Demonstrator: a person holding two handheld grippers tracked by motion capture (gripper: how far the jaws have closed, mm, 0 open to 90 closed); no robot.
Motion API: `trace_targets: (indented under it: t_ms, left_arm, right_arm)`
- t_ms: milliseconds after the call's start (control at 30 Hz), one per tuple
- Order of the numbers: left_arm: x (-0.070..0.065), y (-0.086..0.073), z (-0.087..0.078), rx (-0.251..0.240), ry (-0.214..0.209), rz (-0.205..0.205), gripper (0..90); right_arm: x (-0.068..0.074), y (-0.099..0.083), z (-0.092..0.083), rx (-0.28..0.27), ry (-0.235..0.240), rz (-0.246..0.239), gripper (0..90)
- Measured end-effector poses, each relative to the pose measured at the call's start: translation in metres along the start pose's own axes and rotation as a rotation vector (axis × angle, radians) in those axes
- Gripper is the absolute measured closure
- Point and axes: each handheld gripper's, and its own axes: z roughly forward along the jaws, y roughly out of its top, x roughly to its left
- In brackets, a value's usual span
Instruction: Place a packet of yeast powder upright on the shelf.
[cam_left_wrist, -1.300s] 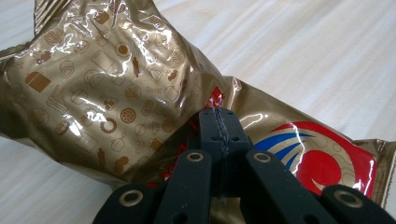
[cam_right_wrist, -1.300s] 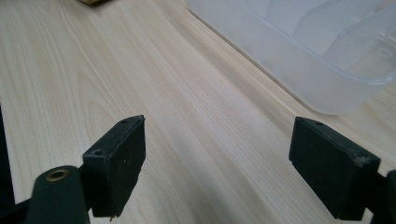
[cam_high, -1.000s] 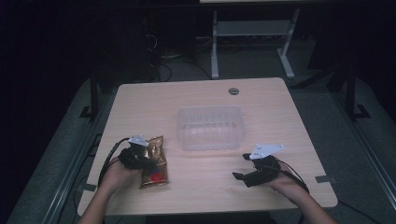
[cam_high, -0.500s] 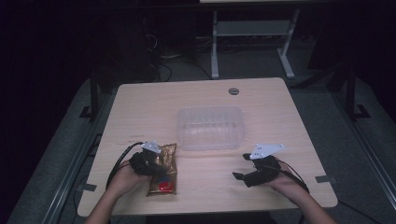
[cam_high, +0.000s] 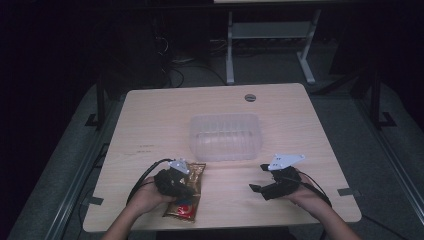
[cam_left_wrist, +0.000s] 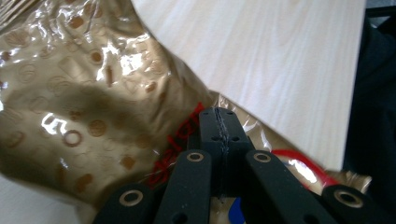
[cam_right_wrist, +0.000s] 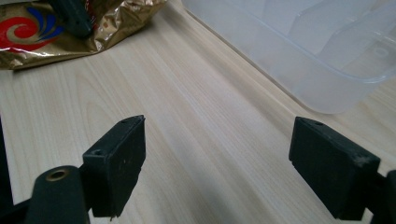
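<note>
While my left gripper (cam_left_wrist: 219, 133) pinches the gold snack bag (cam_high: 186, 192) (jaws clamped on its edge) near the surface's (cam_high: 150, 125) front, my right gripper (cam_right_wrist: 217, 163) hovers with jaws wide apart beside the clear tub (cam_high: 226, 136).

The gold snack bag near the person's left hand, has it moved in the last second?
Yes. The gold snack bag, clamped in the left gripper, has shifted rightward along the table's near edge, nearer the clear plastic container.
</note>
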Motion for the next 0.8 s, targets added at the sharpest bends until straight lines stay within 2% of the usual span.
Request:
trace_targets:
  t_ms: [100,200,333,400,467,567,800]
  left_arm:
    - [0.000,0.000,-0.009,-0.026,0.002,0.006,90.0]
    - [0.006,-0.004,-0.026,-0.063,0.050,-0.010,90.0]
    - [0.024,-0.019,-0.044,-0.108,0.161,-0.102,90.0]
    - [0.034,-0.026,-0.047,-0.097,0.218,-0.142,90.0]
    - [0.041,-0.030,-0.046,-0.085,0.247,-0.168,90.0]
    - [0.044,-0.030,-0.040,-0.065,0.253,-0.169,90.0]
    - [0.038,-0.014,-0.025,-0.048,0.241,-0.130,90.0]
  right_arm:
    - [-0.001,0.000,-0.001,-0.004,-0.001,0.001,18.1]
    - [-0.002,-0.001,-0.002,-0.007,-0.004,-0.007,18.1]
    - [-0.002,-0.001,-0.002,-0.005,-0.005,-0.004,18.1]
    - [-0.002,0.000,-0.001,-0.004,-0.005,-0.005,18.2]
    - [-0.002,0.000,-0.001,-0.003,-0.003,-0.003,18.2]
    - [-0.001,0.000,0.000,0.000,-0.002,-0.005,18.1]
    - [-0.002,0.000,0.000,0.001,-0.003,-0.002,18.1]
